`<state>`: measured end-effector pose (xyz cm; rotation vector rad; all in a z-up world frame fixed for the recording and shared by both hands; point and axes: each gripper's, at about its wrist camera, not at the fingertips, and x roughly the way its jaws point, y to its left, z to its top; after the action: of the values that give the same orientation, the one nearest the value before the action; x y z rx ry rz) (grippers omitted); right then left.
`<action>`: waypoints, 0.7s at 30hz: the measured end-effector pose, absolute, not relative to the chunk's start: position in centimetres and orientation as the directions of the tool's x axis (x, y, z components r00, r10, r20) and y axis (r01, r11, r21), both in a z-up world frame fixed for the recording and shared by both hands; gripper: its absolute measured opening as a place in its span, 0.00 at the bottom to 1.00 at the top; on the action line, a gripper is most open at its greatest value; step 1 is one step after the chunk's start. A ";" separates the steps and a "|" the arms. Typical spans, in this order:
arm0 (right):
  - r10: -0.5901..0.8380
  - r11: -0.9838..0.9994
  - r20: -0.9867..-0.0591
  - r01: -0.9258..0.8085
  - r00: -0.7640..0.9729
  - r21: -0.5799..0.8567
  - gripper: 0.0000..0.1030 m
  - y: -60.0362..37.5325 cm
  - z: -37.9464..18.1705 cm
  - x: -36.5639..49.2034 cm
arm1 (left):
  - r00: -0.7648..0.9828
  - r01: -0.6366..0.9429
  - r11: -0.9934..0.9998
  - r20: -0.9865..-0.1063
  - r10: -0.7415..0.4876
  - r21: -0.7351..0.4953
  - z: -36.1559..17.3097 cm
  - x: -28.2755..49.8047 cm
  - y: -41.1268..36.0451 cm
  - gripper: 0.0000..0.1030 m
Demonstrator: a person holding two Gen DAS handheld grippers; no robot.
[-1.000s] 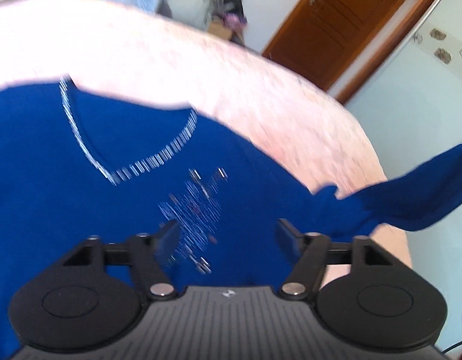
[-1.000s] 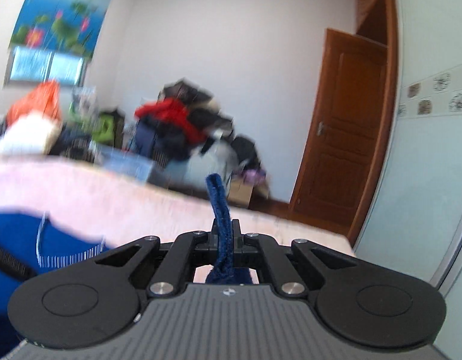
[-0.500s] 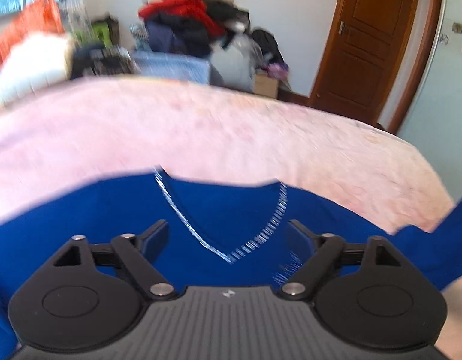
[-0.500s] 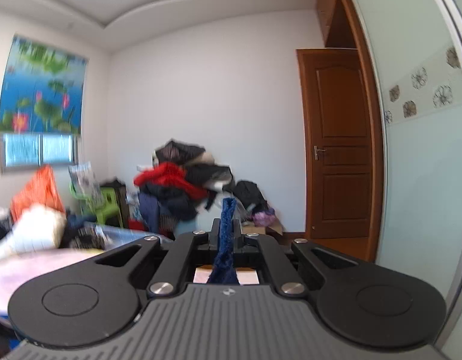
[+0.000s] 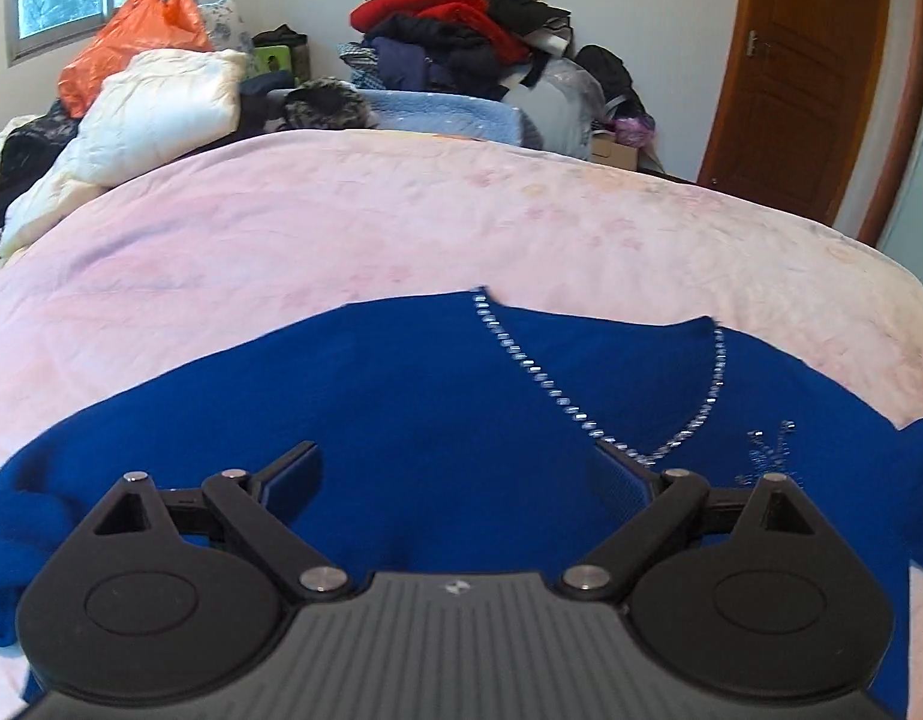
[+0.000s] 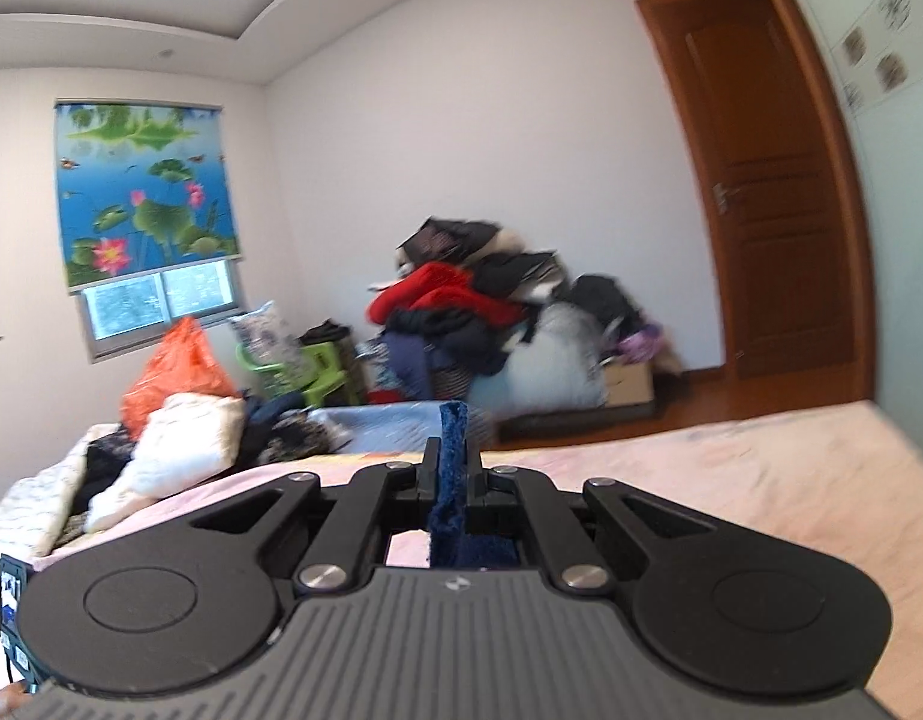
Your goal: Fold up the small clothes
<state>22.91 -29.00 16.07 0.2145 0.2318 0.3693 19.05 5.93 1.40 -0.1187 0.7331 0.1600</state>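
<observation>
The left gripper [image 5: 455, 468] has just been opened wide over the blue sweater [image 5: 437, 396], nothing gripped; its sleeve [image 6: 451, 450] is kept pinched by the right gripper [image 6: 452, 474], ready for folding

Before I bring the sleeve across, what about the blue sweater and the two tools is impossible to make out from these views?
- Blue sweater, lower body and hem: left wrist view, hidden behind the open left tool.
- Its near left part: cut off by the frame edge.
- Which part the right tool pinches: right wrist view shows only a blue strip; the rest hangs below the tool.
- Clothes pile: blurred.
</observation>
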 end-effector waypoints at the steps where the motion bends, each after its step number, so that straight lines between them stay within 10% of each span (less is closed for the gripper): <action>1: 0.399 0.900 -0.191 -0.343 0.897 0.268 0.05 -28.1 15.5 23.4 | 0.733 -0.193 0.980 -0.671 0.113 -0.046 1.6 18.8 6.4 0.93; 21: 0.510 0.855 -0.382 -0.405 0.771 0.325 0.11 -15.0 5.7 26.9 | 0.716 -0.244 0.969 -0.682 0.149 -0.045 1.7 16.5 9.5 0.93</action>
<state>26.86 -15.01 5.68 0.2303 0.4780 0.5006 16.47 9.53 1.71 -0.1354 0.7425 0.2181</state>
